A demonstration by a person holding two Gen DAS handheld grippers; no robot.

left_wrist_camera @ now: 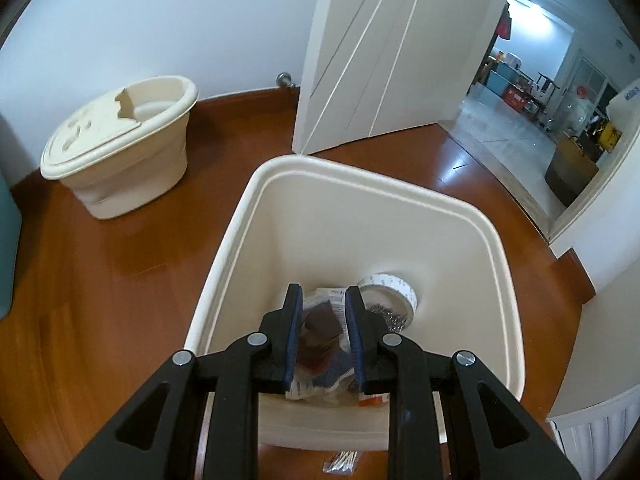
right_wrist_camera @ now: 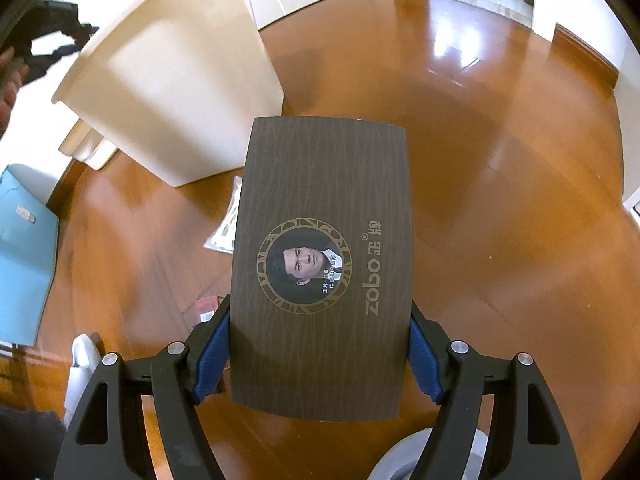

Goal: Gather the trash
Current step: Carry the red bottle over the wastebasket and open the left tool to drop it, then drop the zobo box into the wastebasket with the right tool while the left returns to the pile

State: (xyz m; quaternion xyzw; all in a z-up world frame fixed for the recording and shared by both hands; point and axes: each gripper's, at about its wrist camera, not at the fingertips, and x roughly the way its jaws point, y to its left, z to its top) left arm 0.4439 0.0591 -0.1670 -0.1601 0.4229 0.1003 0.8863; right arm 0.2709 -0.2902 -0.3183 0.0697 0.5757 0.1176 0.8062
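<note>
Over the wooden floor, right tool clamps the brown box.

Left gripper jaws apparently pinched; right gripper jaws wide, clamping.

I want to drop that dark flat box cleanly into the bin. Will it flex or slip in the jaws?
The dark box probably stays stiff: its faces look flat and unbent in the right gripper. Its smooth printed surface might slip, though the blue pads clamp both edges.

"zobo" brand lettering on the dark wood-grain box.
</note>
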